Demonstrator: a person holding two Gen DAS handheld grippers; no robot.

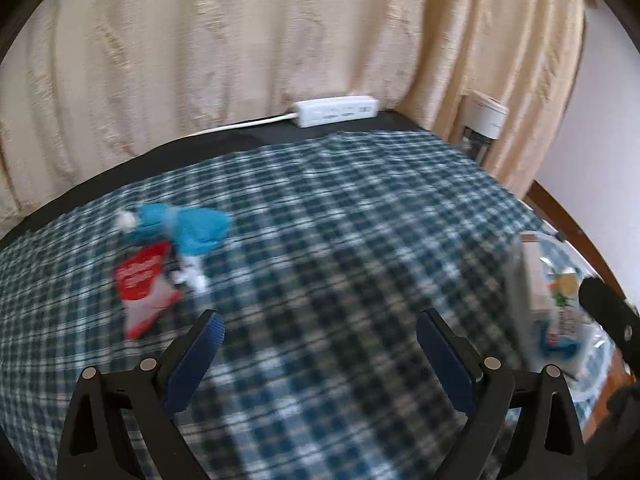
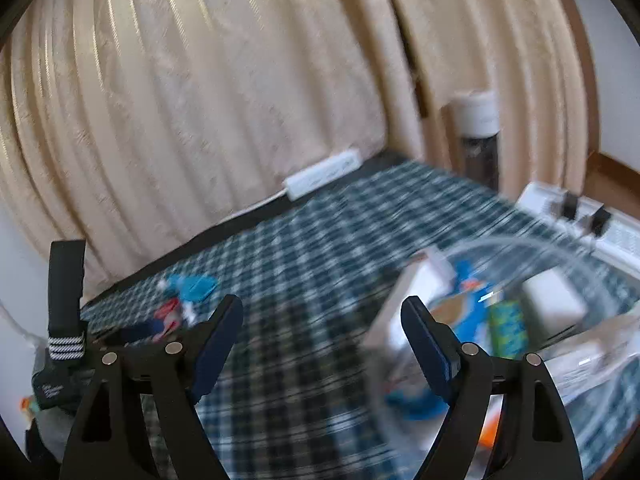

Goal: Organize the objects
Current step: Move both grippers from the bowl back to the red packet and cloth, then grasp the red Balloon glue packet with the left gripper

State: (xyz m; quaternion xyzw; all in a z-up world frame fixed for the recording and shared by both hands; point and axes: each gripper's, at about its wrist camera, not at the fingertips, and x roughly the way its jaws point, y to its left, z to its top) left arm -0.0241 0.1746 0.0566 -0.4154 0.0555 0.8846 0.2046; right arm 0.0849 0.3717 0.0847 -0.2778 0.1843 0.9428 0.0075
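Observation:
A blue cloth item (image 1: 188,226) and a red and white packet (image 1: 144,282) lie on the plaid cloth (image 1: 340,220) at the left, with small white pieces (image 1: 192,274) beside them. They also show in the right wrist view, the blue item (image 2: 192,286) and the red packet (image 2: 168,314). A clear plastic bin (image 2: 532,300) holding boxes and packets stands at the right; it also shows in the left wrist view (image 1: 552,288). My left gripper (image 1: 318,326) is open and empty above the cloth. My right gripper (image 2: 322,312) is open and empty beside the bin.
A white power strip (image 1: 336,110) lies at the table's far edge against cream curtains (image 1: 240,40). A white-capped cylinder (image 2: 478,136) stands beyond the far right corner. A white appliance (image 2: 580,216) sits behind the bin. The left handle's black strap (image 2: 64,300) shows at left.

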